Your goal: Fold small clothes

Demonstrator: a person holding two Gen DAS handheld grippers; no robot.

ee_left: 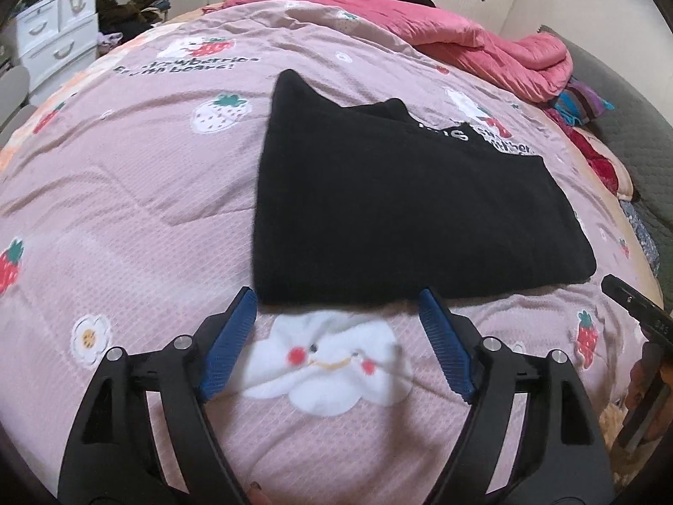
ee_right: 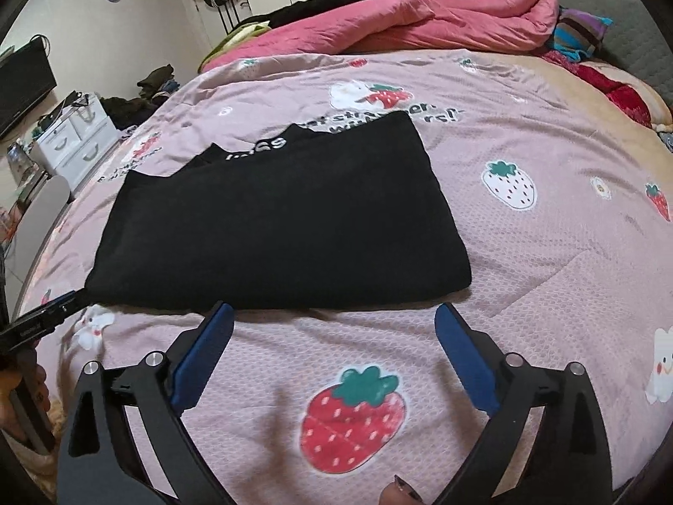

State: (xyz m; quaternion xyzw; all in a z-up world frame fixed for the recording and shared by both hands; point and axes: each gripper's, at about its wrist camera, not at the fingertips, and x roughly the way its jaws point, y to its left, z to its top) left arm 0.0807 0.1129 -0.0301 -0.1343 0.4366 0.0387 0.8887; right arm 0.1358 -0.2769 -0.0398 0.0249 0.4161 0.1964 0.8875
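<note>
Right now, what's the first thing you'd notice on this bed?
The black garment jumps out: it lies folded flat in the middle of the pale pink strawberry bedspread. Just in front of its near edge, the left gripper and right gripper are both open and hold nothing. At the far side a bright pink quilt lies bunched up.

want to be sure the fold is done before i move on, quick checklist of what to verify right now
1. Left gripper open, nothing between its jaws: ok.
2. Right gripper open, nothing between its jaws: ok.
3. Black garment lying flat on the bedspread: ok.
4. Far edges lined up: not ok, layers step apart near the white lettering.
5. Near edge free of both grippers: ok.
6. Layers underneath smooth: cannot tell.
</note>
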